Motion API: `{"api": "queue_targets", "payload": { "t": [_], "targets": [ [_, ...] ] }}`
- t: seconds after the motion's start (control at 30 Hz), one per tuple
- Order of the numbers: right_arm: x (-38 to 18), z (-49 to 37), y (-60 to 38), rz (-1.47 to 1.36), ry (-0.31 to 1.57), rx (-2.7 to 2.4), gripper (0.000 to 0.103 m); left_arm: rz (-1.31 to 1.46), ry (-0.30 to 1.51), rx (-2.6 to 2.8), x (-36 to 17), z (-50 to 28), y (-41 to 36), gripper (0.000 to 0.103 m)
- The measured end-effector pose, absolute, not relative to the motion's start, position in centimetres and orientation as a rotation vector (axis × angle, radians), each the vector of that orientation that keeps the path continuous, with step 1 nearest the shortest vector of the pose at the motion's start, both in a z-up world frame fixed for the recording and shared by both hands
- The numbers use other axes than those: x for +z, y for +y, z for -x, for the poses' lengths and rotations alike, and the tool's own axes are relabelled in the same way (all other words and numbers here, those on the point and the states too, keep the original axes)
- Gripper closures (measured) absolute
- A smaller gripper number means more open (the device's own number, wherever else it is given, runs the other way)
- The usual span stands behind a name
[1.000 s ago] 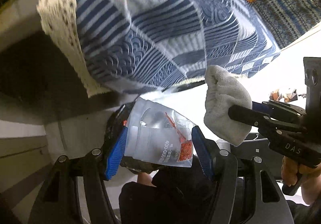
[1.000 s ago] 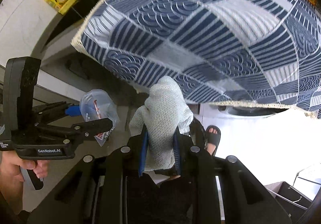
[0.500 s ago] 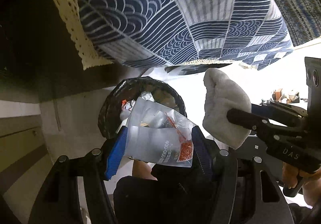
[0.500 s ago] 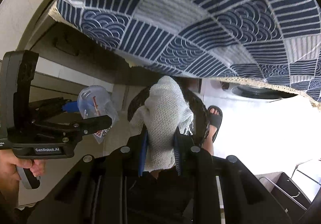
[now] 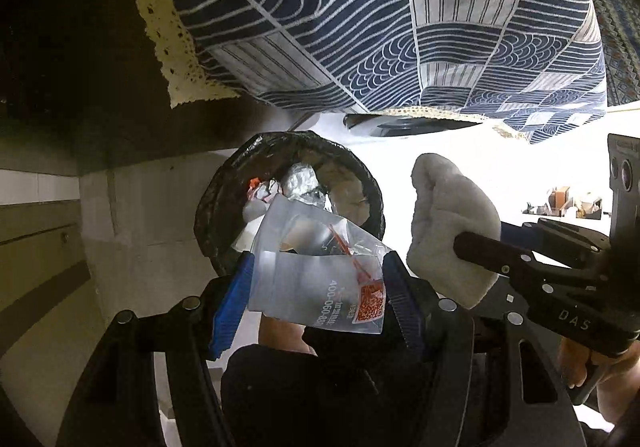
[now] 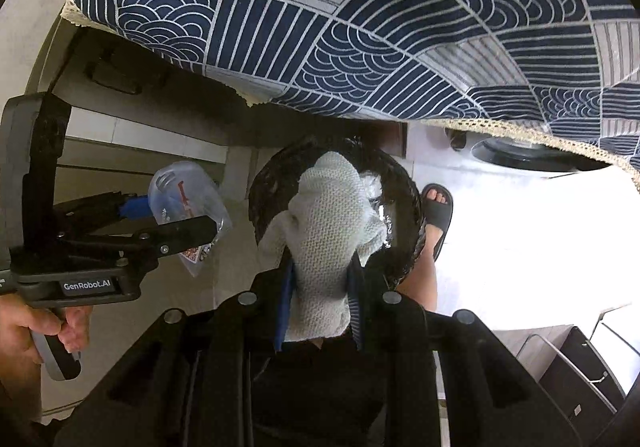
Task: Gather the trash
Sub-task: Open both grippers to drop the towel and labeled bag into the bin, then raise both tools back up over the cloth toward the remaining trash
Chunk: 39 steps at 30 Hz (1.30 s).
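A bin lined with a black bag (image 5: 216, 199) stands on the floor under the table edge, with foil and paper scraps inside. My left gripper (image 5: 316, 267) is shut on a crumpled clear plastic cup (image 5: 316, 279) with red print, just above the bin's near rim. In the right wrist view the cup (image 6: 180, 187) and left gripper (image 6: 176, 215) sit left of the bin (image 6: 404, 183). My right gripper (image 6: 320, 267) hangs over the bin's mouth with a white knitted cloth (image 6: 328, 215) pinched between its pads; its jaws are opening. The cloth (image 5: 448, 219) also shows right of the cup.
A blue-and-white patterned tablecloth (image 6: 360, 27) with a lace hem overhangs above the bin. A person's foot in a black sandal (image 6: 438, 207) stands just right of the bin. The table's round base (image 6: 520, 155) lies behind, and a dark box (image 6: 580, 367) sits at lower right.
Both grippers have sunk below the tablecloth edge with their loads. The bin has come into view and grown larger beneath them.
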State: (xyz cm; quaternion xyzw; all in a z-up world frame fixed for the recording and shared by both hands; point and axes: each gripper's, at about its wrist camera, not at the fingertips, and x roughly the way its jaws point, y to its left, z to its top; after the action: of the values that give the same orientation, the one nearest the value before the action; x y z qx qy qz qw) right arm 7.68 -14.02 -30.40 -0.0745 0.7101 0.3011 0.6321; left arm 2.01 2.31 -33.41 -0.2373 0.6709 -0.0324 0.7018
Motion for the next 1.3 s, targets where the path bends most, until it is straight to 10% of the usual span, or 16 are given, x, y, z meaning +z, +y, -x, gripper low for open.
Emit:
{"api": "queue_targets", "payload": {
  "t": [0.13,0.2,1.3],
  "targets": [
    [-30.4,-7.9,-14.4,0.133,1.639,0.678,0.066,0.491,1.506,-0.068,-33.5,-2.1,1.8,0.035],
    [-30.7,-8.3,-14.9,0.086,1.665,0.649,0.056,0.461,1.518,-0.053,-33.6,-2.1,1.7,0.016],
    [-23.6,-9.4,-16.4,0.010,1.521,0.621,0.049,0.423,1.393,-0.042,-26.6,-1.6,2.4,0.016]
  ]
}}
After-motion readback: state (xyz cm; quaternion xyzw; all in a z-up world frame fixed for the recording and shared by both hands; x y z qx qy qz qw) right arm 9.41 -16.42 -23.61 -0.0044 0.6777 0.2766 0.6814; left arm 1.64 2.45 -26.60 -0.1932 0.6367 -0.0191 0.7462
